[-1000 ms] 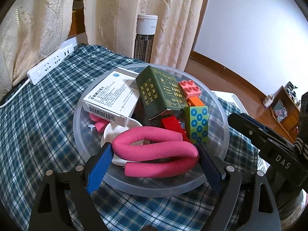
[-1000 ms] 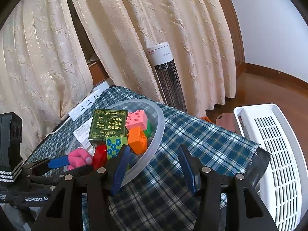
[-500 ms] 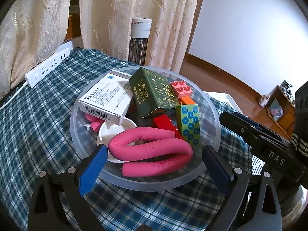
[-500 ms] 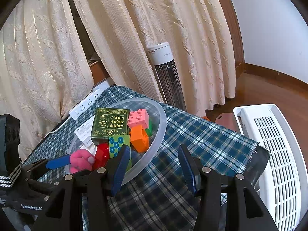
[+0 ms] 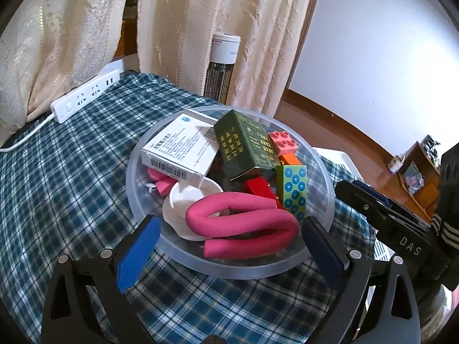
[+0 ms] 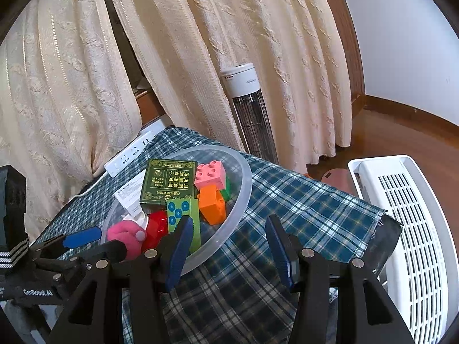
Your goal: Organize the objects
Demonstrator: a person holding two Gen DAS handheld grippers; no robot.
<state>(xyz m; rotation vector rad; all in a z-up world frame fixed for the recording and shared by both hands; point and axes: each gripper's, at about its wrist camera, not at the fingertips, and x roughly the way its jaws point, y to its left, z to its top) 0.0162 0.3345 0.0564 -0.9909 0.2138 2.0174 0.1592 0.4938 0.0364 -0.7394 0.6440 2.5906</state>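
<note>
A clear plastic bowl [image 5: 321,172] [image 6: 243,180] stands on the plaid cloth. It holds a pink foam roll [image 5: 243,226], a white medicine box [image 5: 178,152], a dark green box [image 5: 246,146] [image 6: 169,183], a white dish [image 5: 183,200], and red [image 5: 259,187], orange [image 6: 212,203], pink [image 5: 282,142] [image 6: 210,173] and green dotted [image 5: 294,187] [image 6: 183,218] bricks. My left gripper [image 5: 226,246] is open and empty, its fingers apart at the bowl's near rim. My right gripper [image 6: 229,243] is open and empty beside the bowl's right rim.
A white power strip [image 5: 83,100] [image 6: 129,157] lies at the cloth's far left edge by the curtains. A tower heater [image 6: 252,114] stands behind the table. A white slatted appliance [image 6: 407,229] sits right of the table, off its edge.
My left gripper opened off the pink foam roll and drew back toward me; the roll now lies in the bowl. My right gripper barely moved.
</note>
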